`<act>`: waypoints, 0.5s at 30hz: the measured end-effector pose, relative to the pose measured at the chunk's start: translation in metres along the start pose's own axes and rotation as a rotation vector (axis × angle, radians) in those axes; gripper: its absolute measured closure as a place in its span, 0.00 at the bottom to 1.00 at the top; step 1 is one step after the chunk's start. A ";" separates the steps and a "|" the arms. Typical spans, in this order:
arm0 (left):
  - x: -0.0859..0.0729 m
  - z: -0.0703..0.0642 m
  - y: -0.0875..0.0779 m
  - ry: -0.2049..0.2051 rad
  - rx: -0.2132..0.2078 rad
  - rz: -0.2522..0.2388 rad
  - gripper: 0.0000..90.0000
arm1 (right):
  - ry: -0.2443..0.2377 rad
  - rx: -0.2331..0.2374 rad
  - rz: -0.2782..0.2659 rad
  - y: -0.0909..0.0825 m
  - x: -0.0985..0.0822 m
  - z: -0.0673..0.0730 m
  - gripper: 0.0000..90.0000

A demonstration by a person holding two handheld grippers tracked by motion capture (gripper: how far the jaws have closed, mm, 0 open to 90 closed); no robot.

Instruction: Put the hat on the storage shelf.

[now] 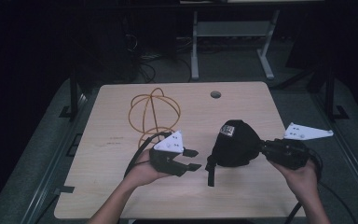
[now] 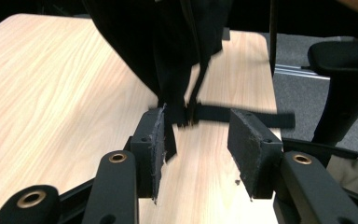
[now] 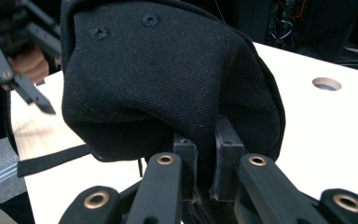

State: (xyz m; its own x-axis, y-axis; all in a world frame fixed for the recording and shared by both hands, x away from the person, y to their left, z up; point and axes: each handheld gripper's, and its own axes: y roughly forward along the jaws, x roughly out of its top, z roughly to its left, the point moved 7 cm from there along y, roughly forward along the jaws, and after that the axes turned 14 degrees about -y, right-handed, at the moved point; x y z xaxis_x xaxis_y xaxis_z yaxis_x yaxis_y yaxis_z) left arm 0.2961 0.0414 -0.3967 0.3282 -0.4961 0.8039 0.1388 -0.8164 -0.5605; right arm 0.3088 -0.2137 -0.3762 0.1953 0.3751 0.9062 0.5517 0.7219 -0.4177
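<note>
Black cap (image 1: 235, 142) held above the table (image 1: 116, 186), right of centre, clear of the surface; right hand-held gripper (image 1: 266, 148) clamped on its edge, the pinch seen close in the right gripper view, both pads (image 3: 227, 154) squeezed on the fabric (image 3: 168, 84); cap's bulk lies toward the left hand from that grip.

Strap (image 1: 210, 170) hangs off the cap's lower left side, loose end dropping toward the table; in the left gripper view the strap (image 2: 242, 116) runs level across, just beyond the pads (image 2: 247, 149).

Left hand-held gripper (image 1: 192, 159) just beside the cap's left edge, tips pointing right at it, not touching; jaws stand apart, nothing pressed between them, though the cap's lower hem (image 2: 179, 109) hangs near the left pad.

Relation that counts: strap lies directly ahead of the left hand-held gripper and a little below the cap body; strap's long axis crosses the jaw opening, so a short advance would likely bring it between the pads; left hand is the nearer one, right is occupied.

Yellow wire sphere (image 1: 154, 114) stands behind the left hand, well apart from the cap.
</note>
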 end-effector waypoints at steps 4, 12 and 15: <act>-0.013 0.002 -0.001 -0.012 0.018 0.003 0.60 | 0.002 0.007 0.006 0.001 0.010 -0.002 0.92; -0.033 0.006 -0.001 -0.015 0.052 0.028 0.54 | -0.002 0.015 0.002 0.005 0.022 -0.004 0.92; -0.043 0.005 0.001 -0.012 0.066 0.038 0.51 | 0.004 0.022 0.001 0.006 0.028 -0.006 0.92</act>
State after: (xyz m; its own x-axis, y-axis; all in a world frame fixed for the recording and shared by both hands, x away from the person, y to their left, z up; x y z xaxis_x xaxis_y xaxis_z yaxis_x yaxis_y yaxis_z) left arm 0.2864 0.0631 -0.4328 0.3453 -0.5226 0.7795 0.1876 -0.7754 -0.6029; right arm 0.3218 -0.2024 -0.3528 0.1991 0.3738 0.9059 0.5334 0.7341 -0.4201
